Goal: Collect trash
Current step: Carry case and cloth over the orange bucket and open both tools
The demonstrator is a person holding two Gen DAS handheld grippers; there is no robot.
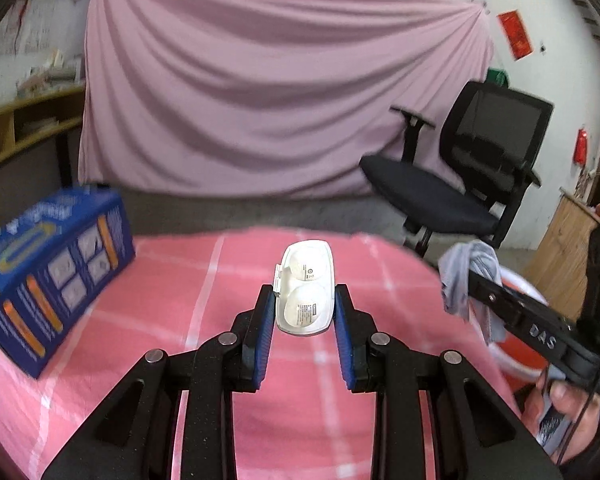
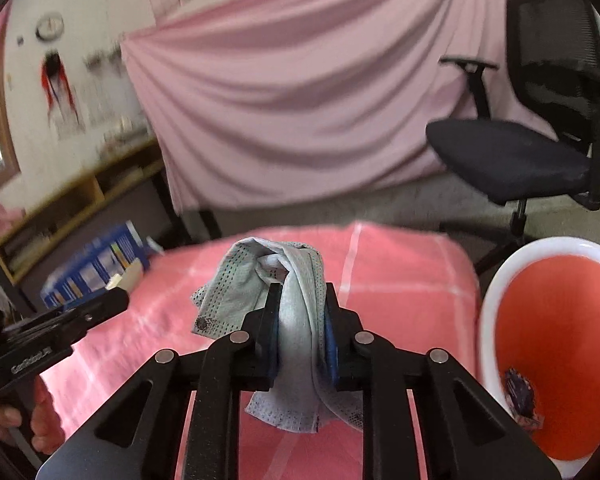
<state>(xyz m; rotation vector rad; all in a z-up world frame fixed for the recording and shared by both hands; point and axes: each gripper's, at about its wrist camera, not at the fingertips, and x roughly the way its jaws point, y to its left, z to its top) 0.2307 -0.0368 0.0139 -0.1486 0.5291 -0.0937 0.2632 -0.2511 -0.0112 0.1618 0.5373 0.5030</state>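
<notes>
My left gripper [image 1: 305, 312] is shut on a white plastic blister tray [image 1: 306, 292], held above the pink checked tablecloth [image 1: 220, 360]. My right gripper [image 2: 302, 320] is shut on a crumpled grey dotted cloth [image 2: 260, 276], which hangs between and below the fingers. The cloth also shows in the left wrist view [image 1: 466, 276], at the right table edge over the bin. The orange bin with a white rim [image 2: 556, 344] stands to the right of the table; a dark wrapper [image 2: 520, 396] lies in it.
A blue cardboard box [image 1: 56, 276] lies at the table's left side. A black office chair [image 1: 472, 168] stands behind the table on the right. A pink sheet [image 1: 260, 100] hangs on the back wall, with wooden shelves [image 1: 24, 128] at the left.
</notes>
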